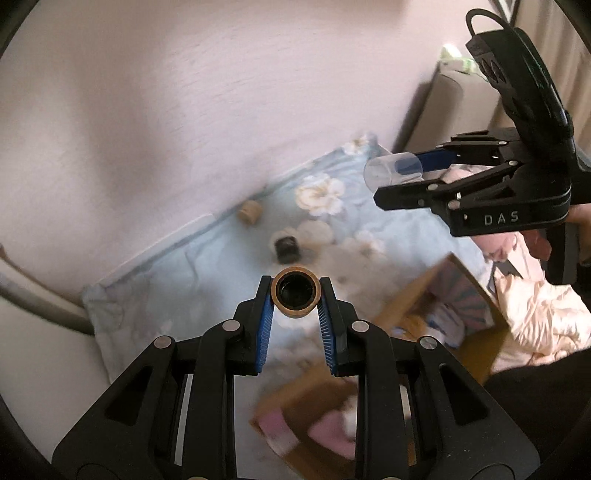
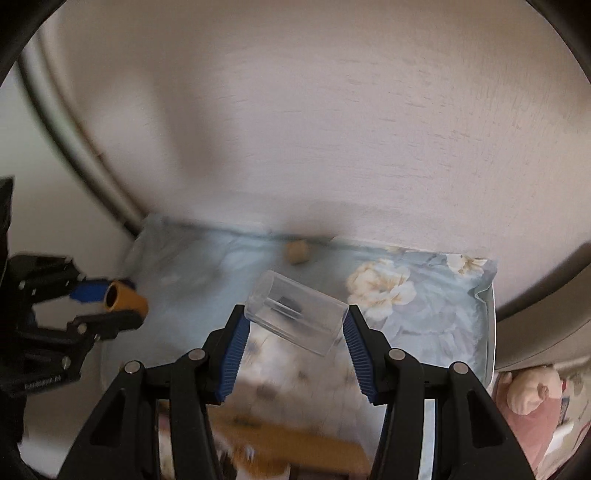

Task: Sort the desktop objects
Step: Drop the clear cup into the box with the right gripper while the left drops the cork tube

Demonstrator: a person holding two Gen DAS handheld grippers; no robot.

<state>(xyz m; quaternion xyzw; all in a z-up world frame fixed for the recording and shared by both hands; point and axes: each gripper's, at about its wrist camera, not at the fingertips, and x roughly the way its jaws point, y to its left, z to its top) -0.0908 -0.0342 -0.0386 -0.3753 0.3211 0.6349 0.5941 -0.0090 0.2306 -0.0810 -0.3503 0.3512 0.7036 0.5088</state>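
Above the floral cloth [image 1: 207,258] we list: left claw [image 1: 295,299] clamped on a tan tube [image 1: 294,295], right claw [image 2: 293,325] clamped on a clear plastic cylinder [image 2: 295,315], both aloft, tan roll [image 1: 249,212] and dark roll [image 1: 286,248] on the cloth, cardboard box [image 1: 439,291] beside.

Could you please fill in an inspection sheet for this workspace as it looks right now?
Surface: floral blue cloth spread against a pale wall.
Job's things: tan ring-shaped tube in the left claw; clear plastic cylinder in the right claw; a cork-coloured piece and a dark small cylinder lie on the cloth.
Clutter: open cardboard box with pink and white contents, blurred.
Grippers: left claw shut on the tube; right claw shut on the cylinder, which sits tilted.
Cables: one black cable loop atop the right claw's body.
Surroundings: pink bedding at the right.
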